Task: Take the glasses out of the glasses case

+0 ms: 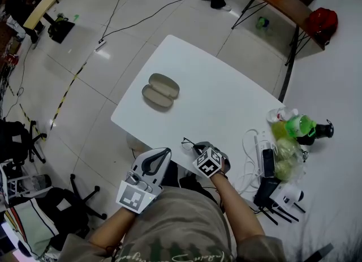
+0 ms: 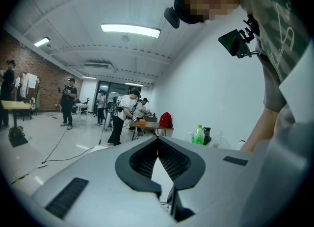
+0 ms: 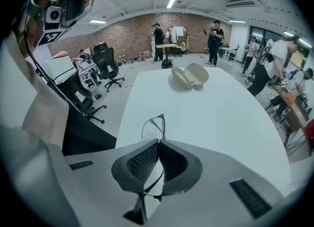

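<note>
One table [image 1: 226,97], white. On it one glasses case [image 1: 160,91], lying open with both halves facing up, close to the table's left edge and well apart from both grippers. We see no contents in either half.

One pair of glasses [image 1: 189,144], thin dark frame, at the table's near edge. The right gripper [image 1: 200,147] has them: in the right gripper view the jaws are pressed together on the frame, and one lens rim stands up past the jaw tips. We cannot tell whether the glasses touch the tabletop.

The left gripper [image 1: 164,151] is just off the near edge, beside the right one. In the left gripper view its jaws meet at the tips with nothing clamped between them.
</note>
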### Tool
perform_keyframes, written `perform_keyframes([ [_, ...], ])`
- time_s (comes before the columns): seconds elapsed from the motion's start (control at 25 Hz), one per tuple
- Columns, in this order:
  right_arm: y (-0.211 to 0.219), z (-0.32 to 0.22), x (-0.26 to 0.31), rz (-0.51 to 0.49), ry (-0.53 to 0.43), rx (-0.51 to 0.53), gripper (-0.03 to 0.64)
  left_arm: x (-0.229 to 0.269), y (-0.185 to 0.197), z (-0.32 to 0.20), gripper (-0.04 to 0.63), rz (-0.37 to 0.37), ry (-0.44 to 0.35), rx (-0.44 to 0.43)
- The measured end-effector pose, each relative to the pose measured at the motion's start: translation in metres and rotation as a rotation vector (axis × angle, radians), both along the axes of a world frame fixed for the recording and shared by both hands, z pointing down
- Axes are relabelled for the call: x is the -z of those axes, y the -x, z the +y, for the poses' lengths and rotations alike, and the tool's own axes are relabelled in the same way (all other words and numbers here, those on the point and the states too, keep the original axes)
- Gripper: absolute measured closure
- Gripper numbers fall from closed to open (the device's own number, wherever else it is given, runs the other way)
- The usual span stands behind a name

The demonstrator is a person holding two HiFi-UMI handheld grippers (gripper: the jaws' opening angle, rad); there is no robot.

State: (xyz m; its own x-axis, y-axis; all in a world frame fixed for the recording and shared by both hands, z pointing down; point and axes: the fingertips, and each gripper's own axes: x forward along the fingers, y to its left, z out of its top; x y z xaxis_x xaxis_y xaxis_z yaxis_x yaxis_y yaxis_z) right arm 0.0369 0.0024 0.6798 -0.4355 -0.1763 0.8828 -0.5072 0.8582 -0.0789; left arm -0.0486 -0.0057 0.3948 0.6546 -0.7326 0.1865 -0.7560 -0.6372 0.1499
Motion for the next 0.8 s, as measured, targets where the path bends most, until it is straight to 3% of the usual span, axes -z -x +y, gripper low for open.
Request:
perform_keyframes([
  [0.8,-0.031,0.041,-0.004,-0.012,0.000,0.004,0.598,0.000,-0.039,0.041,0.586,-0.001,-0.010,-0.038],
])
